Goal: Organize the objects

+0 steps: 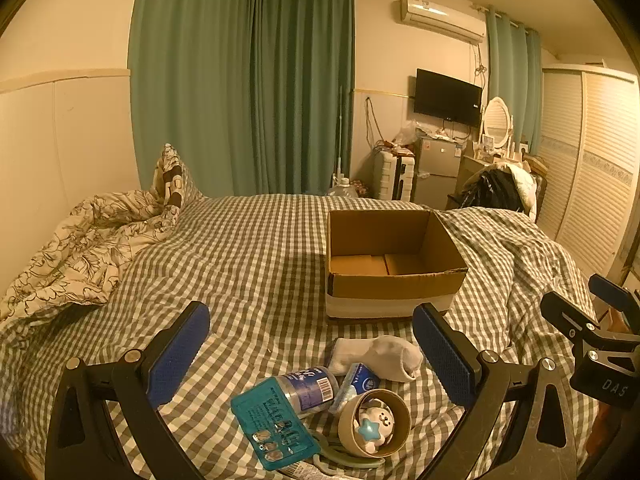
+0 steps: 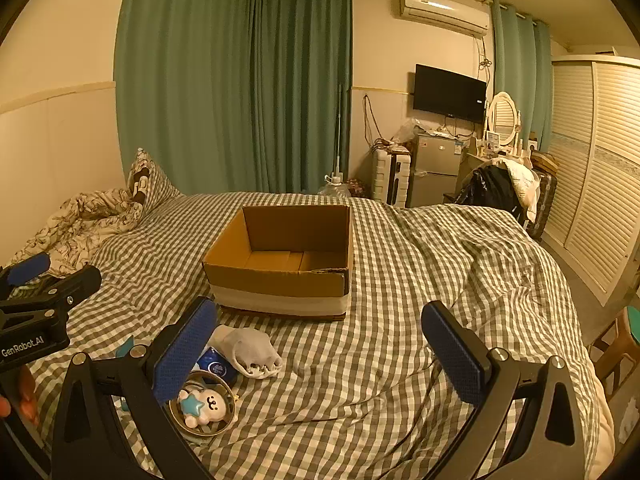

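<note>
Clutter for sorting, lying in one heap on the checked bed (image 1: 256, 248), near edge, just in front of the open cardboard box (image 1: 384, 280).

Items: grey-white sock (image 1: 380, 354); clear bottle (image 1: 308, 390) on its side with a dark blue label and barcode; small blue-and-white packet (image 1: 356, 384); teal blister pack (image 1: 272, 424) partly over the bottle; round ring-shaped holder with a white bear figure holding a blue star (image 1: 374, 422). Box: nothing visible inside, bottom flaps showing.

Left hand-held gripper (image 1: 312, 356): jaws wide apart, holding nothing, poised over the heap. Right hand-held gripper (image 2: 320, 350): jaws likewise apart and bare, over plain bedding to the right of the heap.

Handling note: likely first pick is the sock, topmost and nearest the box. Pinch it across the bunched middle, lift clear before travelling, so it does not drag the packet touching it. The bottle will roll; close across its width.

Writing: "GenRobot.AI" on the left unit, as seen from the right wrist; "DAS" on the right unit, as seen from the left wrist. Print on bottle, packet and blister pack too small to read.
</note>
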Tool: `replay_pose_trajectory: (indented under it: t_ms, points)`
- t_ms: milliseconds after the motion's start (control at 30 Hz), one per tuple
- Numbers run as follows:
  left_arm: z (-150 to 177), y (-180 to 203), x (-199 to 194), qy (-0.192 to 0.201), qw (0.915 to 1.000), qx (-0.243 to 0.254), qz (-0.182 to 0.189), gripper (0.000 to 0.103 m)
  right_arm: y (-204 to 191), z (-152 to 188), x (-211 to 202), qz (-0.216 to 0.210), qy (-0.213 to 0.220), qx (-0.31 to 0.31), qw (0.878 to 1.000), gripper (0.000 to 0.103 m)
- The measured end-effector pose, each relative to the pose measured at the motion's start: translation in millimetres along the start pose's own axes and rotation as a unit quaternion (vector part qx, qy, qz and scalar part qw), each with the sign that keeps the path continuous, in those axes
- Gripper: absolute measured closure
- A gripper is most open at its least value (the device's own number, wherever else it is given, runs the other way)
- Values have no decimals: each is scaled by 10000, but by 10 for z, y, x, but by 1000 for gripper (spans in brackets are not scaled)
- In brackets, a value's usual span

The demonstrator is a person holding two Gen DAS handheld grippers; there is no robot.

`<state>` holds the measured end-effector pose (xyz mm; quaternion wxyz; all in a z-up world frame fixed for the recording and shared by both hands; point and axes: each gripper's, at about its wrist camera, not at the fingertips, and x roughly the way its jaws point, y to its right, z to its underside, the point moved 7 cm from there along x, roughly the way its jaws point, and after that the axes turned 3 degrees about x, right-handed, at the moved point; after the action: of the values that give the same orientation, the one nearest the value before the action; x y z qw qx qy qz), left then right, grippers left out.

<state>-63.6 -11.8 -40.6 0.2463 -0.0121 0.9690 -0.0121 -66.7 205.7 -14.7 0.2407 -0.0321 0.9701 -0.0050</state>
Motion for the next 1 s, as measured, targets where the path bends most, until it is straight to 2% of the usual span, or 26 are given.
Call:
replay_pose_trajectory:
  t_ms: [600, 1000]
  points:
    - [-16, -55, 19, -38, 10000, -14, -8, 0, -65, -18, 2, -93, 17, -138, 9999, 0]
    - [53, -83, 113, -171, 9998, -11, -46, 0, -140, -30, 98, -460, -20, -127, 9989, 0]
